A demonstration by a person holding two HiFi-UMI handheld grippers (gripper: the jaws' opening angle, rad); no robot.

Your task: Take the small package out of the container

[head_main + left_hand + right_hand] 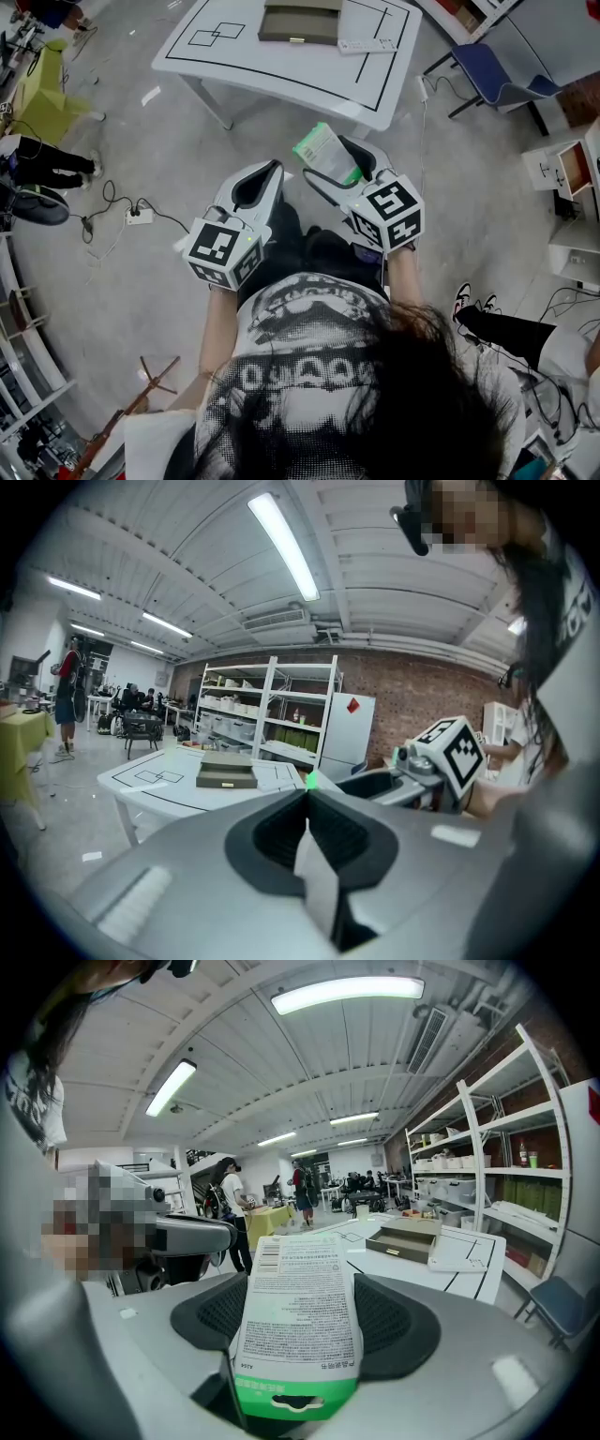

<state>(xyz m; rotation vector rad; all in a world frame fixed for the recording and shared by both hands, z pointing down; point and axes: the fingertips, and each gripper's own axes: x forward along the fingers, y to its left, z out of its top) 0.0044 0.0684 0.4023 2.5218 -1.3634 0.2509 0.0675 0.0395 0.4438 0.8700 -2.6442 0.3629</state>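
**Small package** (323,150). Flat, with a white printed face and a green band. It is held in the air in front of the person, pinched between the jaws of the right gripper (345,171), and is well apart from the container (300,21). The head view gives only a pale face and a green edge. In the right gripper view the small package (298,1321) is shown close up, with fine print, a barcode at the far end and a hang-hole in the green band at the near end. The dark pads (398,1321) are seen at either side of it.

**Container.** A low grey-olive box, set on the white table (281,70), which is marked with black lines. It is seen from above in the head view. In both gripper views it is seen from the side, as a shallow tray (225,771) (405,1241).

**Flat white item** (367,45). It lies on the table just beside the container. It is also shown in the right gripper view (459,1252).

**Left gripper** (262,178). It is held beside the right gripper. In the left gripper view (307,803) the jaws are pressed together along one seam, with nothing between them. The head view shows only its pale shell and marker cube (223,251).

**Surroundings.** White shelving (272,710) and a brick wall (422,696) are shown only in the gripper views. A power strip (139,216) on the floor is shown only in the head view. A blue chair (497,75) stands near the table.
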